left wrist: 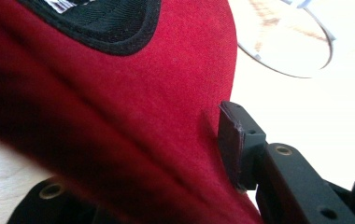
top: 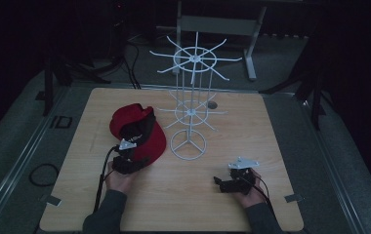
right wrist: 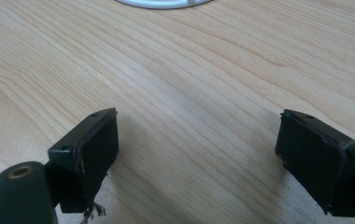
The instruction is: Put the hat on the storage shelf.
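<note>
The left gripper (top: 133, 162) is clamping the brim of the red cap (top: 137, 130), which is lying on the left half of the table (top: 76, 195), just left of the white wire rack (top: 189, 105). In the left gripper view the red cloth (left wrist: 119, 116) is running between the jaws, with one black pad (left wrist: 234, 142) pressing flat against it, so the jaws are closing on the brim's near edge. Gripping the stiff brim rather than the soft crown is probably giving the person a firm handle for lifting the cap without crushing it; hanging it on one of the rack's prongs looks like the likely aim.

The right gripper (top: 232, 183) is resting low over bare wood at the right front of the table, well apart from the cap. Its jaws are standing wide open with nothing between them, as the right gripper view is showing: two pads (right wrist: 94, 149) are spread over the wood grain, with the rim of the rack's round base (right wrist: 161, 3) at the top edge. It seems to be waiting, perhaps to steady the rack or the cap.

The rack is standing between the two grippers, farther back. Its spokes are sticking out on every side, so they could snag the cap on the way up.
</note>
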Action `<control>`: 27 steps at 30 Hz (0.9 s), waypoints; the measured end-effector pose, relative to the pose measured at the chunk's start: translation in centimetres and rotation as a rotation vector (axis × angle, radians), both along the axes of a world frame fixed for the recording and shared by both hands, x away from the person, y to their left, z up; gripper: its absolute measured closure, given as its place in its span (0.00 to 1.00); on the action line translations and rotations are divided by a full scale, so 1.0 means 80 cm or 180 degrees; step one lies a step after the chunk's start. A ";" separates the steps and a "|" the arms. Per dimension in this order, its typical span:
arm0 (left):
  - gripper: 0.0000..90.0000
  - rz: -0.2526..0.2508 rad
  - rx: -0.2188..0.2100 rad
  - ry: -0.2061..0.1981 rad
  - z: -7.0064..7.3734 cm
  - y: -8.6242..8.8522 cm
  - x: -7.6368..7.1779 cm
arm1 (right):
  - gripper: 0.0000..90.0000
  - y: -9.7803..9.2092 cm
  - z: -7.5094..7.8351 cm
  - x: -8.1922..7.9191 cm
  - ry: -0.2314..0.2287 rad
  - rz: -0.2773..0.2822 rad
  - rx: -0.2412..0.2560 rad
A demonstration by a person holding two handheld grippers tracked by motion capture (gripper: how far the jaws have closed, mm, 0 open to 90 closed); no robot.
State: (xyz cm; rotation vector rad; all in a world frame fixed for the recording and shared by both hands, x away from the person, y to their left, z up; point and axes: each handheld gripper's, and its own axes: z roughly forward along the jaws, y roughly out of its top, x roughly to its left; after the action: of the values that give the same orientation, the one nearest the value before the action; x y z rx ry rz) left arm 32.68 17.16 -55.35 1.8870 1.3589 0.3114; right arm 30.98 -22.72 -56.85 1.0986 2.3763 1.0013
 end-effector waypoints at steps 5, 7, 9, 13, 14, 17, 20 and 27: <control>0.75 0.0002 0.0167 -0.0095 0.003 0.001 -0.003 | 0.15 0.000 0.000 0.000 0.0000 0.0002 0.0001; 0.75 0.0001 0.0245 -0.0124 0.005 -0.001 -0.005 | 0.15 0.000 0.000 0.000 -0.0001 0.0002 -0.0002; 0.75 -0.0003 0.0277 -0.0137 0.006 -0.002 -0.005 | 0.15 0.000 0.000 0.000 0.0001 0.0001 -0.0001; 0.74 -0.0009 0.0278 -0.0133 0.006 -0.001 -0.006 | 0.15 0.000 0.000 0.000 0.0000 0.0000 0.0000; 0.74 -0.0009 0.0281 -0.0133 0.006 -0.001 -0.006 | 0.15 0.000 0.000 0.000 -0.0001 0.0002 -0.0001; 0.74 0.0002 0.0245 -0.0144 0.008 0.002 -0.007 | 0.15 0.000 0.000 0.000 0.0001 0.0000 -0.0001; 0.77 0.0014 0.0141 -0.0145 0.013 0.009 -0.008 | 0.15 0.000 0.000 0.000 0.0001 0.0000 0.0000; 0.87 -0.0049 0.0104 -0.0218 0.019 0.010 -0.009 | 0.15 0.000 0.000 0.000 0.0001 0.0000 0.0001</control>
State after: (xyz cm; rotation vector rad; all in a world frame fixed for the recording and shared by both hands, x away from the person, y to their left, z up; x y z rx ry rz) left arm 31.93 17.98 -53.85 1.8954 1.3004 0.3890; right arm 30.98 -22.72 -56.85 1.0989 2.3767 1.0014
